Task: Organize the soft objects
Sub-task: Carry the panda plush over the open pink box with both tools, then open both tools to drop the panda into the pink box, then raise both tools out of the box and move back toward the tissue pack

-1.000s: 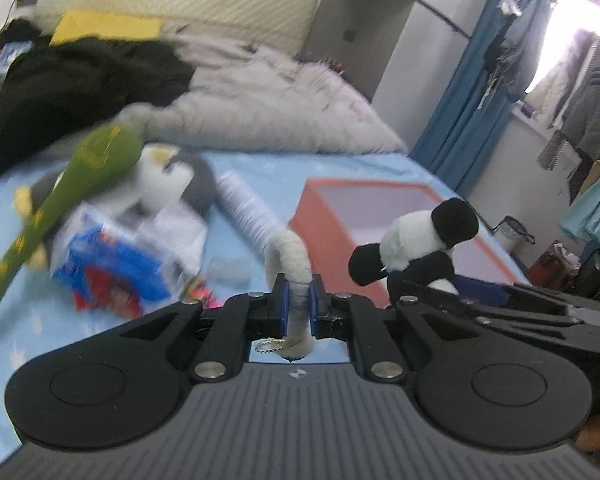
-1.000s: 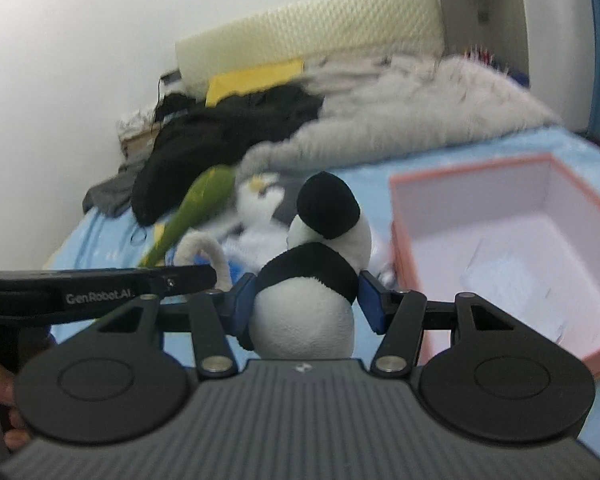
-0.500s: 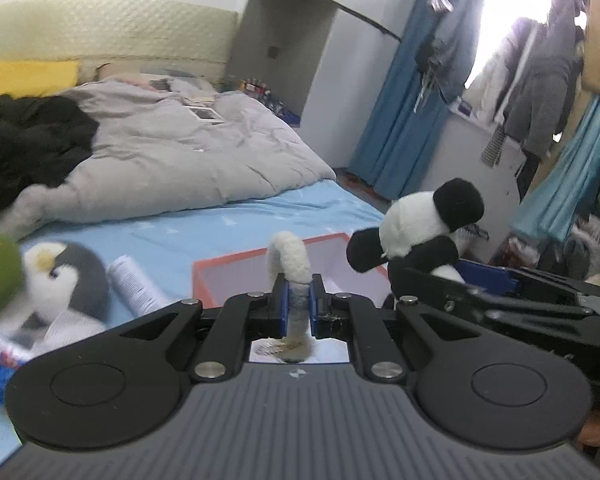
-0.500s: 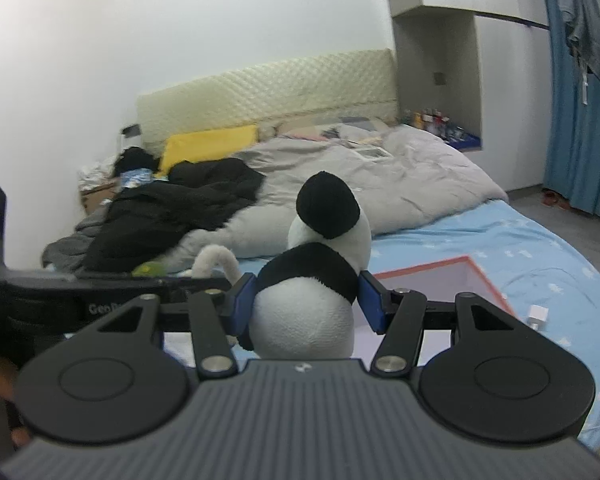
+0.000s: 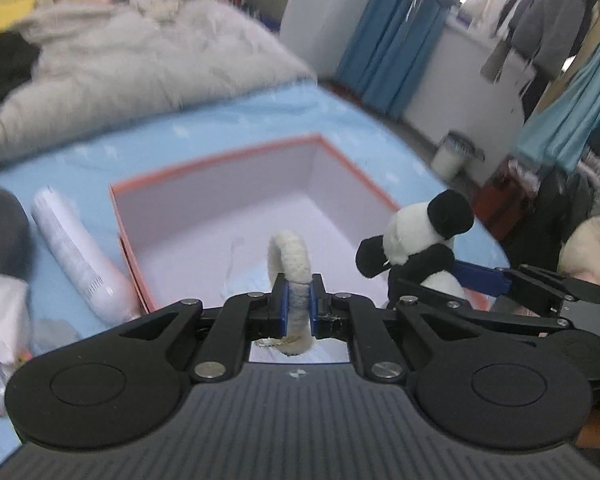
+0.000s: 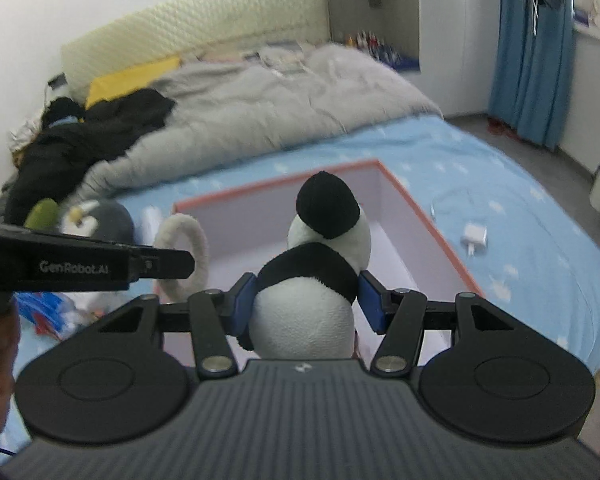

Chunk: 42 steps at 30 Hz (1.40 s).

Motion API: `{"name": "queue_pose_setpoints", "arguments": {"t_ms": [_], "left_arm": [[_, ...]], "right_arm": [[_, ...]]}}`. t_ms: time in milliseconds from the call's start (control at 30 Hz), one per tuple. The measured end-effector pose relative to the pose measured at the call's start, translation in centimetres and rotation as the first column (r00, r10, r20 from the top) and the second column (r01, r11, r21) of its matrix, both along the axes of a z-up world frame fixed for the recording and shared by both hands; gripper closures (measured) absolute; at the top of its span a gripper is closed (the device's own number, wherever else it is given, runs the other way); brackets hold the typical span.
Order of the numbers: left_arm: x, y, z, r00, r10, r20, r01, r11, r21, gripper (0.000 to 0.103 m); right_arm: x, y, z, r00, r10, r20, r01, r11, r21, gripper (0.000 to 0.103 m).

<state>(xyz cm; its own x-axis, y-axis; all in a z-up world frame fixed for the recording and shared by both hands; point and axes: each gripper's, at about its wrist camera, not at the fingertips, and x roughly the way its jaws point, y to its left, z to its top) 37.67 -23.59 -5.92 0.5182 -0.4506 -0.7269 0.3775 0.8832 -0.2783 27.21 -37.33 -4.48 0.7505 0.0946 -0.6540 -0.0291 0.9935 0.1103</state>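
Soft toys in both tools, carried above the open orange-rimmed box (image 5: 236,168) on the blue bedsheet (image 6: 500,184): on the left, white fuzzy loop (image 5: 290,252), thin, limp and light by the look of it, pinched between the nearly closed pads of the left gripper (image 5: 296,312). On the right, panda plush (image 6: 316,280), squashy and light in appearance, squeezed at the black-banded waist by the half-open right gripper (image 6: 306,306), head upright above the pads. Judged unbreakable and non-slip; mid-body hold best for the panda, any point along the cord for the loop.
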Motion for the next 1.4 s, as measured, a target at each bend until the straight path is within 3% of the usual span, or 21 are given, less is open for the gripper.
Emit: {"name": "queue_pose_setpoints", "arguments": {"t_ms": [133,233,367,467,600,733,833,1100,1400], "left_arm": [[1.4,-0.5,-2.9,0.996,0.003,-0.087,-0.001,1.0,0.024,0.091],[1.4,-0.8,-4.0,0.996,-0.008,-0.09,0.013,0.998,0.053,0.09],[1.4,-0.7,-4.3,0.997,0.009,-0.082,-0.005,0.999,0.047,0.077],[1.2,-0.2,-3.5,0.998,0.016,-0.063,-0.013,0.999,0.038,0.073],[0.0,0.8,-1.5,0.999,0.023,-0.026,-0.022,1.0,0.003,0.069],[-2.1,1.9,0.7,0.996,0.023,0.092,-0.026,0.999,0.03,0.061],[-3.5,2.9,1.5,0.989,0.035,0.146,-0.044,0.997,0.065,0.06],[-7.7,7.1,5.0,0.963,0.083,0.258,-0.101,0.993,0.056,0.06],[-13.3,13.2,8.1,0.937,0.178,0.302,-0.169,0.984,-0.054,0.052]], "right_arm": [[0.9,-0.7,-2.4,0.998,-0.007,-0.068,0.008,1.0,0.016,0.044],[1.0,-1.0,-3.6,0.995,-0.003,-0.102,0.006,1.0,0.024,0.042],[1.1,-1.5,-4.3,0.992,-0.002,-0.125,0.008,0.999,0.048,0.041],[1.0,-1.6,-3.9,0.993,-0.004,-0.115,0.01,0.998,0.055,0.035],[0.4,-1.8,-2.5,0.998,-0.008,-0.07,0.013,0.998,0.061,0.035],[-0.8,-1.2,-1.0,1.0,0.0,-0.011,0.001,0.998,0.069,0.035],[-1.4,-0.1,-0.2,0.999,0.028,0.028,-0.03,0.997,0.072,0.035],[-2.5,3.2,2.3,0.991,0.088,0.099,-0.094,0.994,0.058,0.035],[-5.7,7.1,5.5,0.966,0.153,0.208,-0.173,0.981,0.084,0.035]]}}
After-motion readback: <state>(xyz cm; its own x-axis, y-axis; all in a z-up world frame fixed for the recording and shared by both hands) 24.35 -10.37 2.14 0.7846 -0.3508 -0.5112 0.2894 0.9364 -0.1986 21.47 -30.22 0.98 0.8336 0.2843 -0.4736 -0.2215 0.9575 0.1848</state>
